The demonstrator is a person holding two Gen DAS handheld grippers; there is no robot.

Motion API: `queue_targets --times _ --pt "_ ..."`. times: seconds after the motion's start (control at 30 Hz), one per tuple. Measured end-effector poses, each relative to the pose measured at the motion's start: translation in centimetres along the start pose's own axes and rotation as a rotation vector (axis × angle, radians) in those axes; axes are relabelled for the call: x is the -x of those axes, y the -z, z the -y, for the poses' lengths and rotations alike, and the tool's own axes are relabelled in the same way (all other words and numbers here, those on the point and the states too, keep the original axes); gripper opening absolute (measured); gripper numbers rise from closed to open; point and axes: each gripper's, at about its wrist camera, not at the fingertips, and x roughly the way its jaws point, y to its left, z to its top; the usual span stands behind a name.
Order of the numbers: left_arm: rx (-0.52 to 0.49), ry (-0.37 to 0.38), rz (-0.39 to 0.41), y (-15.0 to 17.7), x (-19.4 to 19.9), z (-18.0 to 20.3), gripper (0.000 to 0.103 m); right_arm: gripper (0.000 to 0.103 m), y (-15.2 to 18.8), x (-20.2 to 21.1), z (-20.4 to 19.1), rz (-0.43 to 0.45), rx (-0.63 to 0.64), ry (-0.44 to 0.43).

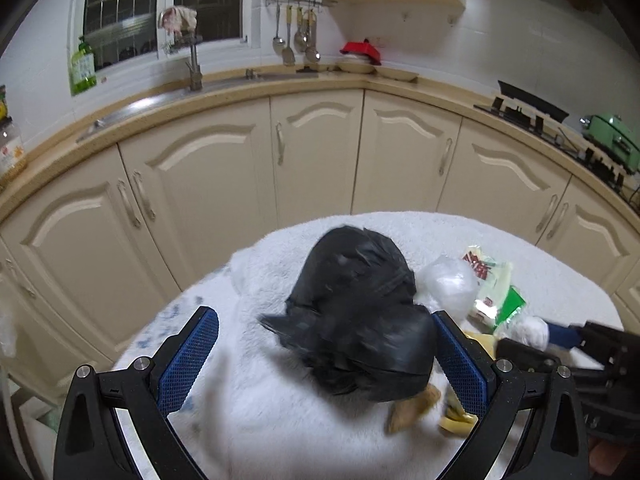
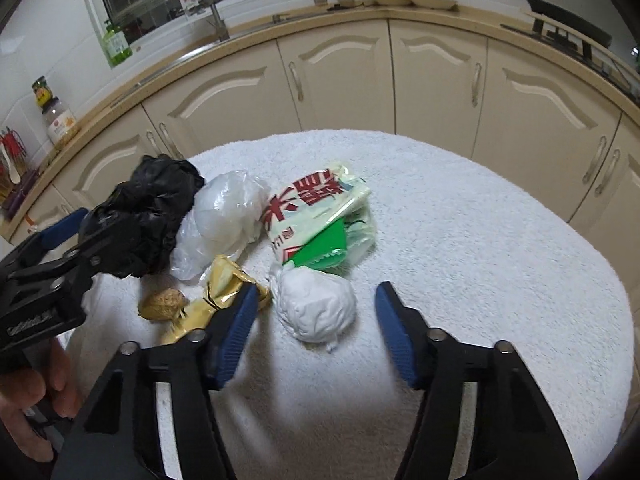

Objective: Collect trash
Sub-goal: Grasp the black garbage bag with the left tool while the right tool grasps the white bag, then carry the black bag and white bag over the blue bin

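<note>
Round table under a white fluffy cloth (image 2: 480, 240), cream kitchen cabinets (image 1: 320, 152) behind. Trash clustered left of centre: black bag (image 1: 360, 312), clear plastic bag (image 2: 224, 216), printed packet (image 2: 316, 208) with green wrapper, gold wrapper (image 2: 216, 292), peanut shell (image 2: 164, 304), white paper wad (image 2: 316, 308). Left gripper (image 1: 324, 360) jaws spread wide around the black bag, pads not pressing it. Right gripper (image 2: 316, 320) jaws apart, paper wad between them, no contact seen.
</note>
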Motion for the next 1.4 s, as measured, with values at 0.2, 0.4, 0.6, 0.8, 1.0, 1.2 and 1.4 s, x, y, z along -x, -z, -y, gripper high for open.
queue_targets --times 0.2,0.4,0.6,0.8,1.0,1.2,1.4 --pt "0.060 0.118 -0.048 -1.1 -3.3 -1.7 0.058 0.033 0.5 0.4 -0.1 0.019 0.004 -0.022" --pt "0.075 0.117 -0.001 -2.3 -3.5 -3.2 0.057 0.033 1.3 2.1 -0.1 0.047 -0.003 -0.035" --pt "0.056 0.112 0.037 -2.7 -2.2 -3.3 0.056 0.033 2.5 5.0 0.9 0.080 -0.025 -0.043" --pt "0.040 0.124 0.092 -1.6 1.7 -3.4 0.056 0.033 4.8 8.6 1.8 0.117 -0.039 -0.042" --pt "0.024 0.132 0.139 0.5 5.3 -2.2 0.056 0.033 7.2 11.7 2.8 0.143 -0.061 -0.051" --pt "0.016 0.156 0.189 2.2 8.3 -1.9 0.056 0.033 10.2 15.0 4.0 0.169 -0.101 -0.066" --pt "0.009 0.175 0.226 5.6 11.8 -0.8 0.056 0.033 12.1 18.1 4.4 0.206 -0.106 -0.082"
